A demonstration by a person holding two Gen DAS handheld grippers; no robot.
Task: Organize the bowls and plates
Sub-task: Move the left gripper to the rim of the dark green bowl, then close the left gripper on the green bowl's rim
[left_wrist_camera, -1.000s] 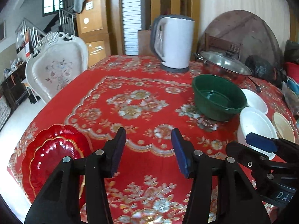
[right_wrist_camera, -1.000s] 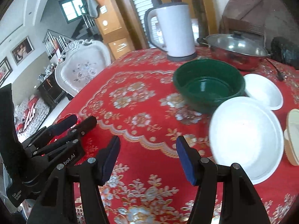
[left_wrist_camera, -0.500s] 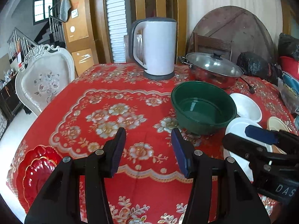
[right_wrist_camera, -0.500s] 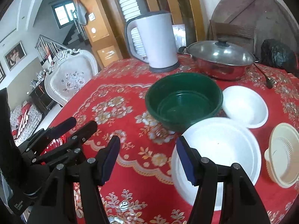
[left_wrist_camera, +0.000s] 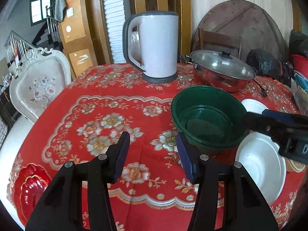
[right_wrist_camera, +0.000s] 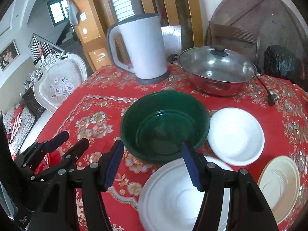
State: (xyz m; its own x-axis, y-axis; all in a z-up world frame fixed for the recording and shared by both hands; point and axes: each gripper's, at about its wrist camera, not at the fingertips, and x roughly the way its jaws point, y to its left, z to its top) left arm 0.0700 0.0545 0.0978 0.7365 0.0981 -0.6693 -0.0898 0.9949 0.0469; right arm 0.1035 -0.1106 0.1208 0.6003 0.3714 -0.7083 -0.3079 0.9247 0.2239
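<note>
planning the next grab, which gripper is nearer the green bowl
Right. The right gripper hangs open at the green bowl's near rim; the left gripper, also open, sits over cloth just left of it.

Left gripper (left_wrist_camera: 153, 155): both fingers extend forward and slightly upward, jaws spread wide with nothing between the blue pads (left_wrist_camera: 120, 160). Right gripper (right_wrist_camera: 153, 163): same forward pose, jaws equally spread, pads (right_wrist_camera: 190, 163) bare and gripping nothing. In the left wrist view the right gripper (left_wrist_camera: 277, 123) enters from the right edge, its fingers pointing leftward. In the right wrist view the left gripper (right_wrist_camera: 63, 144) lies at lower left, fingers angled up and to the right.
</note>
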